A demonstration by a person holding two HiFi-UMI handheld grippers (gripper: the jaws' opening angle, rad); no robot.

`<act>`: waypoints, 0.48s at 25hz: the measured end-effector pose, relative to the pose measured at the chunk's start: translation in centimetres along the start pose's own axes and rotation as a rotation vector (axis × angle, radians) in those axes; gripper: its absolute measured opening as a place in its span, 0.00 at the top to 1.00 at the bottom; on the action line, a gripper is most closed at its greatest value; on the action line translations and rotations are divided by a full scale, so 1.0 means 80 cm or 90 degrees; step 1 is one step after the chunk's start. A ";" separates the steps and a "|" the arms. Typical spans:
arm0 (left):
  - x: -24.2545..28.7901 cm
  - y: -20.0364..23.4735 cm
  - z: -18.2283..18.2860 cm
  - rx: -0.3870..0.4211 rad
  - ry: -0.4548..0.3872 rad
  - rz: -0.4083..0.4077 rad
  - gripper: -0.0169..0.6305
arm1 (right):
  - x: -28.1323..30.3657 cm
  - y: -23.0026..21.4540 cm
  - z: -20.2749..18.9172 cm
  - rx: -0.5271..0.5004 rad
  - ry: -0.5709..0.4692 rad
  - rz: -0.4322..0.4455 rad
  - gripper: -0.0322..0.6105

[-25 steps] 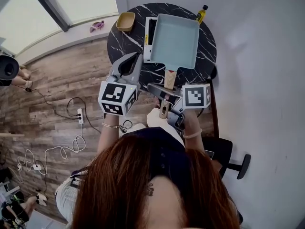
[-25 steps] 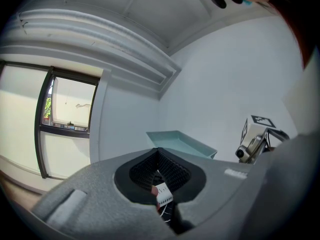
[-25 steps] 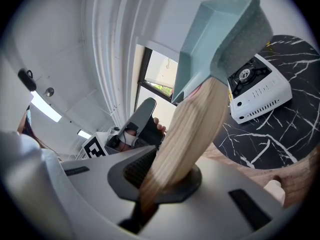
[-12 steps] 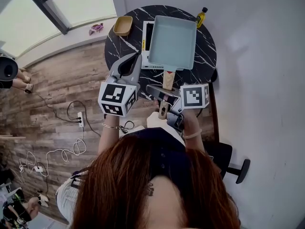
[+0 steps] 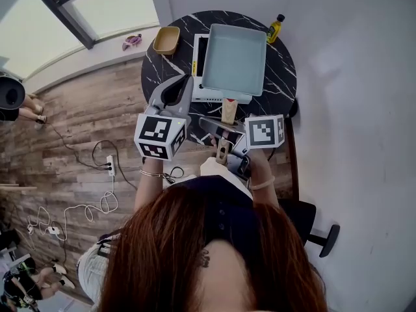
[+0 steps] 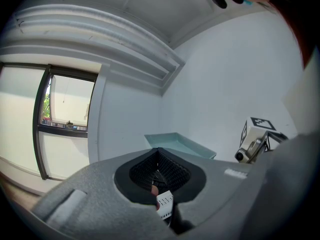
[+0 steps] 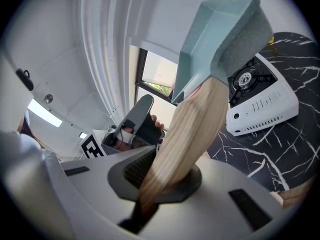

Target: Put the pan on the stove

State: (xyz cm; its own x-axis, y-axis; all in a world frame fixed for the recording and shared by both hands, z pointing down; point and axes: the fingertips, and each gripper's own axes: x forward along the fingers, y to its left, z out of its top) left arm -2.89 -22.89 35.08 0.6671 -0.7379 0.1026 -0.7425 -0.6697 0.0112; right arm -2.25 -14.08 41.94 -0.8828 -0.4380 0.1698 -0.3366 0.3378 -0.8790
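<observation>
A pale blue square pan (image 5: 234,58) with a wooden handle (image 5: 229,109) hangs over the white portable stove (image 5: 209,95) on the round black marble table (image 5: 279,77). My right gripper (image 5: 224,127) is shut on the handle's near end. In the right gripper view the handle (image 7: 190,129) runs out of the jaws to the pan (image 7: 220,34), with the stove (image 7: 260,101) and its burner beyond it. My left gripper (image 5: 184,83) hovers at the table's near left edge, left of the stove, jaws shut on nothing. The left gripper view shows the pan's rim (image 6: 180,145) past the closed jaws.
A tan bowl (image 5: 167,39) sits at the table's far left, and an oil bottle (image 5: 275,28) at its far right. A white wall runs along the right. A power strip and cables (image 5: 108,156) lie on the wooden floor at left. A chair (image 5: 318,229) stands behind me at right.
Both grippers have moved forward toward the table. The pan has travelled with the right gripper and now covers more of the stove.
</observation>
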 end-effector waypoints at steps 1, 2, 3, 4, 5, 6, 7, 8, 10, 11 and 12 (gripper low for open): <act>0.004 0.001 0.000 0.000 0.001 0.001 0.96 | 0.000 -0.002 0.003 0.001 0.001 0.001 0.92; 0.008 0.003 0.000 0.000 0.001 0.003 0.96 | 0.001 -0.005 0.007 0.001 0.003 0.001 0.92; 0.014 0.004 0.000 0.000 0.002 0.004 0.96 | 0.001 -0.009 0.012 0.002 0.005 0.002 0.92; 0.021 0.006 0.000 -0.001 0.004 0.005 0.96 | 0.001 -0.012 0.018 0.003 0.007 0.003 0.92; 0.027 0.007 0.000 -0.001 0.005 0.006 0.96 | 0.001 -0.016 0.023 0.005 0.008 0.005 0.92; 0.032 0.008 -0.001 -0.001 0.007 0.008 0.96 | 0.001 -0.019 0.027 0.006 0.010 0.006 0.92; 0.036 0.009 -0.002 -0.001 0.008 0.009 0.96 | 0.001 -0.022 0.029 0.008 0.011 0.007 0.92; 0.038 0.009 -0.003 -0.001 0.010 0.010 0.96 | 0.000 -0.024 0.031 0.009 0.012 0.007 0.92; 0.043 0.010 -0.004 -0.002 0.012 0.012 0.96 | 0.000 -0.029 0.034 0.012 0.014 0.008 0.92; 0.044 0.011 -0.004 -0.003 0.012 0.013 0.96 | 0.001 -0.030 0.035 0.012 0.016 0.008 0.92; 0.045 0.011 -0.004 -0.003 0.013 0.015 0.96 | 0.001 -0.030 0.036 0.013 0.017 0.009 0.92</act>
State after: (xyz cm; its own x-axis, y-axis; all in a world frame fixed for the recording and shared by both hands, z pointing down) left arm -1.19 -26.13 35.78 0.6484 -0.7513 0.1226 -0.7580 -0.6521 0.0131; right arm -0.56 -17.34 42.80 -0.8959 -0.4109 0.1690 -0.3178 0.3267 -0.8901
